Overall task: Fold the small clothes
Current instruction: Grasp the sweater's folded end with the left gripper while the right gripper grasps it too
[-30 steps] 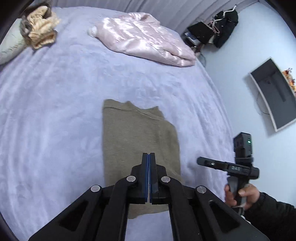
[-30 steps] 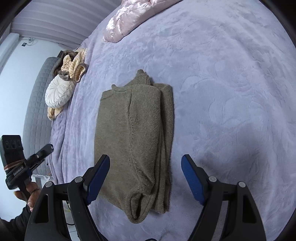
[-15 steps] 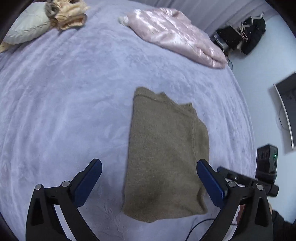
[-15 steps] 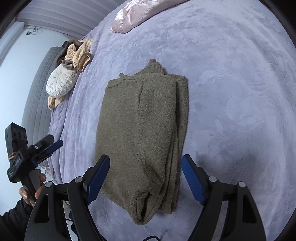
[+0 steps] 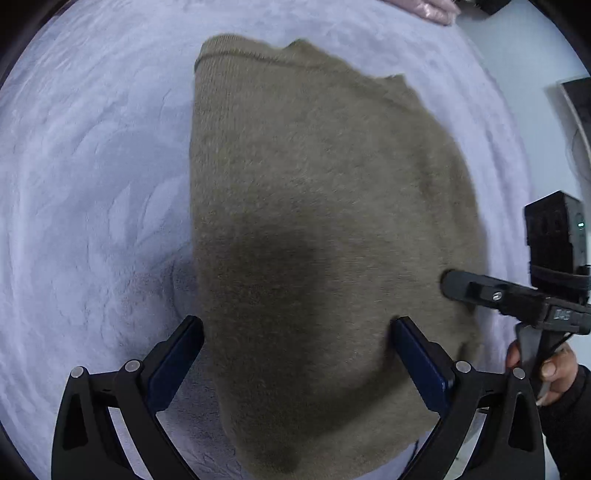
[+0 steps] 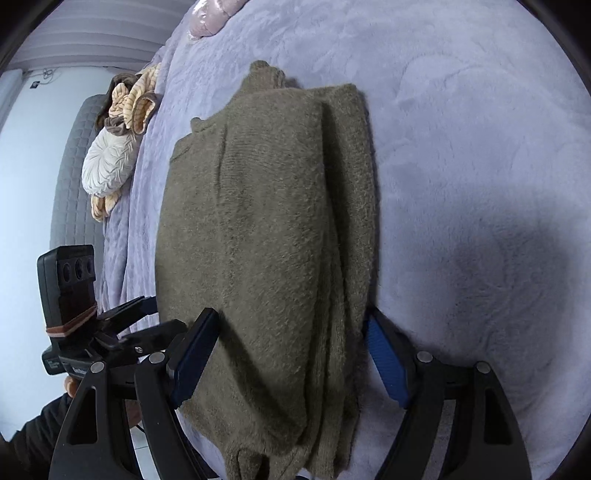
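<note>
Olive knit sweater (image 5: 325, 229) lay folded lengthwise near the bed's (image 6: 480, 147) front edge. Left claw (image 5: 295, 354) & right claw (image 6: 291, 354) both spread wide, empty, straddling its near hem. Soft, floppy, prob. light, w/ layers likely to slip; best pinched at the 2 hem corners.

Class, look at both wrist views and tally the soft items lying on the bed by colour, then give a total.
Olive-brown: 1, the folded sweater
Pink: 1, the satin garment
White: 1, the round pillow
Tan and brown: 1, the ruffled cushion
Total: 4
All lie on the lilac blanket.
</note>
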Motion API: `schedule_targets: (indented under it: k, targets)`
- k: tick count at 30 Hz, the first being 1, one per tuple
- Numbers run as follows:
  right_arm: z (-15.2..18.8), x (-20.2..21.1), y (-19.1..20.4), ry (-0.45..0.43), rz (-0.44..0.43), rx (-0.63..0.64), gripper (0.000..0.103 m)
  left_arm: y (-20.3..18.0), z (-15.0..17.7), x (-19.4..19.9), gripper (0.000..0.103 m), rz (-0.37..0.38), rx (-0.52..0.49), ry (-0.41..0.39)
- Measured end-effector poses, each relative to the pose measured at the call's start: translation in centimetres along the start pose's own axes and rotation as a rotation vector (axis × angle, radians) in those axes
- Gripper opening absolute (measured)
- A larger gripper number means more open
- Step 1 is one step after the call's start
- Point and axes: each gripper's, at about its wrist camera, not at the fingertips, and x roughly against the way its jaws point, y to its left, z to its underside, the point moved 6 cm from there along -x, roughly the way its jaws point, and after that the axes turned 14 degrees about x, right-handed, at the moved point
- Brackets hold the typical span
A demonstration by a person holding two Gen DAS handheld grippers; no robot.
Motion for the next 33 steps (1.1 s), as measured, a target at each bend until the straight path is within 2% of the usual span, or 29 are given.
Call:
schedule_targets:
  k: [2,4,6,7,8,10,12,13,15,17,23,33]
  targets:
    - [-0.2,-0.6,-0.5,-0.005,-0.008,-0.017,0.083,0.5,-0.2,-1.1,0.102,0.037,0.055,0.052]
    - [-0.2,-0.8,-0.6,-0.013,-0.017,-0.039,0.084,0.7,-0.4,-1.1,0.102,0.065,0.083,0.047]
    - [-0.3,-0.9,-0.5,-0.006,-0.020,-0.035,0.085,0.5,-0.3,-1.1,0.102,0.062,0.074,0.040]
    - [-0.3,-1.0,-0.5,-0.001,-0.023,-0.033,0.085,0.3,-0.3,-1.1,0.100,0.055,0.064,0.034]
    - [-0.3,-1.0,-0.4,0.003,-0.025,-0.032,0.085,-0.1,-0.2,-0.9,0.089,0.061,0.048,0.033]
    - [-0.5,-1.1,-0.2,0.017,-0.027,-0.024,0.083,-0.7,-0.1,-0.7,0.081,0.059,0.036,0.037]
    - [-0.8,-1.3,0.6,0.034,-0.030,0.011,0.058,-1.2,0.0,-0.4,0.071,0.041,0.022,0.033]
    - [-0.8,-1.3,0.9,0.037,-0.023,0.027,0.057,-1.5,0.1,-0.3,0.069,0.031,0.014,0.028]
    - [-1.0,-1.1,1.4,0.035,-0.022,0.050,0.046,-1.9,0.4,0.2,0.058,0.027,0.005,0.019]
    - [-1.1,-0.8,2.0,0.029,-0.021,0.065,0.042,-2.3,0.7,1.0,0.049,0.021,-0.004,0.008]
    - [-1.3,0.4,4.4,0.009,-0.019,0.152,0.039,-3.8,1.8,2.3,0.042,-0.046,-0.047,-0.028]
    - [1.0,2.9,8.6,-0.019,0.033,0.197,0.038,-4.8,6.4,6.2,0.041,-0.051,-0.114,-0.071]
